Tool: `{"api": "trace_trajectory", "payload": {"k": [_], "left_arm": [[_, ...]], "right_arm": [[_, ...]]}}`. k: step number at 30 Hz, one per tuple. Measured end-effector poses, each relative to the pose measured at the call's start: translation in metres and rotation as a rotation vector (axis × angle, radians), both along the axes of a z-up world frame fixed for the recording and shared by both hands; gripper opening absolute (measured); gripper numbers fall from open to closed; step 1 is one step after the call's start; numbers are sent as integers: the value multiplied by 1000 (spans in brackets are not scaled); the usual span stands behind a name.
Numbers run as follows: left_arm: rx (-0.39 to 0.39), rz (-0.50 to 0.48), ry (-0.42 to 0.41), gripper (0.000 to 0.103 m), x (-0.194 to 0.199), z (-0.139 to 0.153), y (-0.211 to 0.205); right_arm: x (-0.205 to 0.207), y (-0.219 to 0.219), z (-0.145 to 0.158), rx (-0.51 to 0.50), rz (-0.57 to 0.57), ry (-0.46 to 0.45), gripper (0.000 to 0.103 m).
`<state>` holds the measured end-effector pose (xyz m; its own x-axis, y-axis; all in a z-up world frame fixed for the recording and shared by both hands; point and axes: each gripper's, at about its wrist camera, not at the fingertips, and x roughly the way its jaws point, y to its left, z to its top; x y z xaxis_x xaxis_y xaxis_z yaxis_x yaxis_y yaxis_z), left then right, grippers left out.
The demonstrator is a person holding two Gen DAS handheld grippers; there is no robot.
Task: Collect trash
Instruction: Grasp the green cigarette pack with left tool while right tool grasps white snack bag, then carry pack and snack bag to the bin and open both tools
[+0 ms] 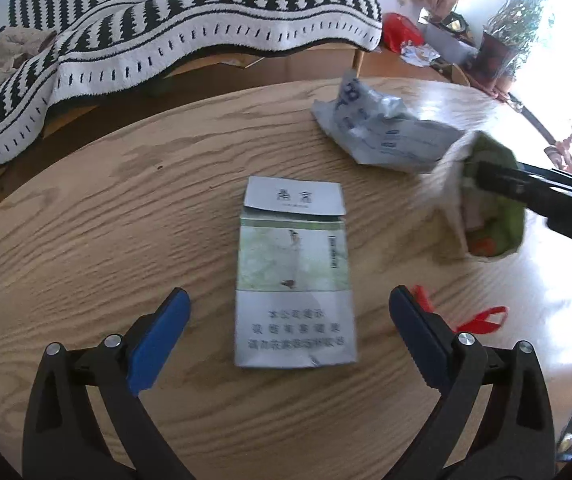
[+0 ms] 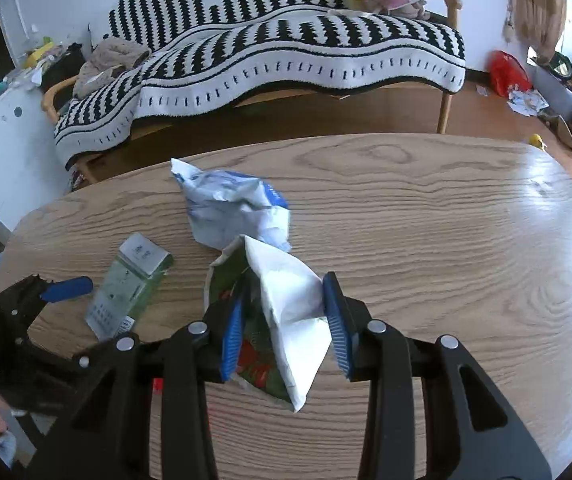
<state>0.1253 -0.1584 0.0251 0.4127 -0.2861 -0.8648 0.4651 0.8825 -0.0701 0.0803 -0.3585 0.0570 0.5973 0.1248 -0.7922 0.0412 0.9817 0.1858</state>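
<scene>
Left wrist: left gripper wide over wooden table; right gripper clamping snack wrapper, striped sofa behind

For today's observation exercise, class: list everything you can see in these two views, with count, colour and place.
table: one, light wood grain, under everything
flattened carton: one, white and pale green, mid-table between the left claw's fingers
crumpled wrapper: one, white and blue, far side of table
snack bag: one, white outside, green and red print, held in the right claw
ribbon scrap: one, red, on the table right of the carton
sofa throw: one, black and white stripes, behind the table
left claw: open, blue pads
right claw: shut on the snack bag
</scene>
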Motion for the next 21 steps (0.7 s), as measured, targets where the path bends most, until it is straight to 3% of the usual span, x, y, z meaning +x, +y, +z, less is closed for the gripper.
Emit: {"api": "trace_trajectory", "payload": {"k": [1, 3, 4, 8, 14, 16, 21], "left_arm": [[19, -2, -11, 97, 2, -1, -1], [32, -15, -34, 85, 4, -1, -2], [52, -26, -86, 52, 3, 2, -3], [6, 3, -45, 53, 1, 12, 7], [-73, 53, -140, 53, -43, 83, 27], [-106, 27, -152, 53, -68, 103, 19], [-145, -89, -160, 53, -141, 122, -23]], "right_arm": [[-1, 0, 0, -4, 0, -3, 37], [-3, 2, 0, -9, 2, -11, 37], [-6, 1, 0, 3, 5, -14, 36], [-18, -4, 7, 24, 3, -55, 36], [-57, -18, 33, 34, -31, -119, 36], [-82, -26, 48, 32, -45, -142, 36], [-161, -57, 71, 6, -105, -155, 36]]}}
